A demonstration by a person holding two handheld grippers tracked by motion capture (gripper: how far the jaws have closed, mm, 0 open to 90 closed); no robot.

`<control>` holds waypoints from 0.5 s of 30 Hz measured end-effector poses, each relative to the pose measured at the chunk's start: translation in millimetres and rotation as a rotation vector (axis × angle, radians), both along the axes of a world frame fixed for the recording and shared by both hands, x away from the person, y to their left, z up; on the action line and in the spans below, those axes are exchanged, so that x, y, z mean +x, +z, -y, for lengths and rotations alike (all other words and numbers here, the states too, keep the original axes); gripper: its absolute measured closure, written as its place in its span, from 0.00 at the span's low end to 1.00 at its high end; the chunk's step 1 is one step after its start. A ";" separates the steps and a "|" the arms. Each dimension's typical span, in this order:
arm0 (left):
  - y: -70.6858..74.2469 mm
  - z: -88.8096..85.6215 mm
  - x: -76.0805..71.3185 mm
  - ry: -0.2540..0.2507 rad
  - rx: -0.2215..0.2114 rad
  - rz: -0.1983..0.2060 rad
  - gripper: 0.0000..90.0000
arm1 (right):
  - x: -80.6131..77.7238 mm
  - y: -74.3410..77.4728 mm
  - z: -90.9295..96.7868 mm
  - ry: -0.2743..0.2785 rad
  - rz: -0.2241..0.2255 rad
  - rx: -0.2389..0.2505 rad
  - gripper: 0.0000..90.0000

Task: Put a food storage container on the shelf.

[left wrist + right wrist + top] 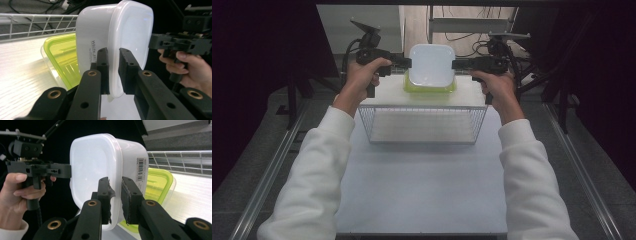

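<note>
Above white table [422,190] and wire basket [424,125], white box [432,65] held up over green-lidded box [430,87], left gripper [404,62] and right gripper [458,64] each pinching a rim from opposite sides, probably to keep it level.

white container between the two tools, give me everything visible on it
The white container looks like translucent white plastic, a rounded square with a lipped lid. Its wall bears printed text on one side and a barcode label on the other. The left tool and right tool clamp its rim from opposite sides, holding it above the green-lidded container.
</note>
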State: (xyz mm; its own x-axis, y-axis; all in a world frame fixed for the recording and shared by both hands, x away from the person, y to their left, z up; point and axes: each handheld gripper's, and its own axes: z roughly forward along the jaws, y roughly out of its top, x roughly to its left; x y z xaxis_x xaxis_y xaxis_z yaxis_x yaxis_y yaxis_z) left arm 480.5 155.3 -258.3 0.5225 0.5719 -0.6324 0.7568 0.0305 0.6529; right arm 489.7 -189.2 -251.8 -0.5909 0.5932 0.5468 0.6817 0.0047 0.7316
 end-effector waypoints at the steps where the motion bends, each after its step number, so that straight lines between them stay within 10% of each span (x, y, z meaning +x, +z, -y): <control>1: -0.5 -0.7 1.9 0.001 -0.011 -0.011 0.88 | 1.2 -0.7 0.2 -0.003 -0.005 0.006 0.85; 15: -16.3 -8.2 30.6 0.051 -0.172 -0.131 0.87 | 27.0 -9.1 -0.2 -0.064 -0.103 0.094 0.82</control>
State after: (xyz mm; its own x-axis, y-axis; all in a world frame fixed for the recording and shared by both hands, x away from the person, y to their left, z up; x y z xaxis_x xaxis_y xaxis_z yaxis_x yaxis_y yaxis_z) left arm 511.1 163.5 -274.6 0.4023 0.4732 -0.7837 0.8295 0.1737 0.5308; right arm 516.7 -189.0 -260.9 -0.4915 0.5711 0.6575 0.7498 -0.1066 0.6531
